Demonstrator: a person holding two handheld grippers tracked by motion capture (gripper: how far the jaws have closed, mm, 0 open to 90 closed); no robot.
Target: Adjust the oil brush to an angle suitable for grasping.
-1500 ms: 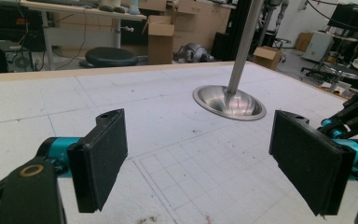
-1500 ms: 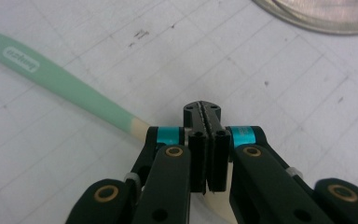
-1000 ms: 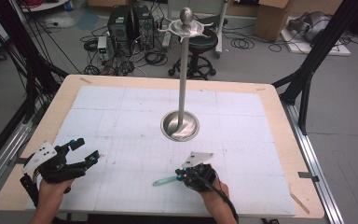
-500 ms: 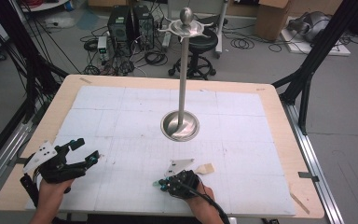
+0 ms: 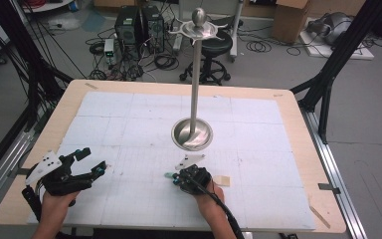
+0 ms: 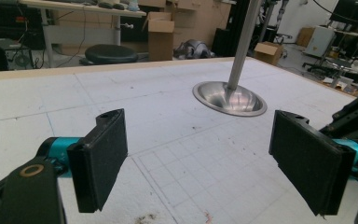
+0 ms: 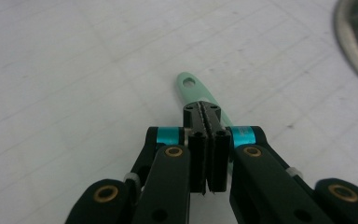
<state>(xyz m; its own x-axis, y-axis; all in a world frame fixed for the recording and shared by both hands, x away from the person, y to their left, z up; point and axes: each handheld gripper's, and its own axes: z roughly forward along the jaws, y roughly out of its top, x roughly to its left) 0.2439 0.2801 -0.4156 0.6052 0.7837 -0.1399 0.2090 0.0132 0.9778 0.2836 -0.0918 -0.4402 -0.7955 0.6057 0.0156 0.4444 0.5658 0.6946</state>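
**Right hand-held gripper clamping mint tool, stand waiting mid-tabletop**

Lab room, cables and PC towers sitting on the floor behind; white gridded tabletop (image 5: pixel 129 119) in front. One steel hanger stand (image 5: pixel 194 99) standing mid-tabletop, dish base, hooks on top.

Right hand-held gripper (image 7: pixel 207 116) is sitting near-centre, jaws fully closed, pinching one mint-green flat tool (image 7: pixel 193 91) by its handle. Hole end is poking out beyond the jaw tips, low over the tabletop, just near of the stand base. Which kind of tool: can't tell, the rest is hidden under the jaws.

Left hand-held gripper (image 6: pixel 205 158) is idling near-left, jaws wide open, nothing between them.

Also one small tan tag (image 5: pixel 223 180) lying just right of the right hand.

Count: 1 stand, 1 green tool, 2 hand-held grippers, 1 tag.

Risks, judging from here:
- grip looking thin and end-on, so the tool could be pivoting or slipping on lift
- hole is small; missing a hook tip likely means knocking the tall stand
- cable trailing from the right hand-held gripper could be snagging the base
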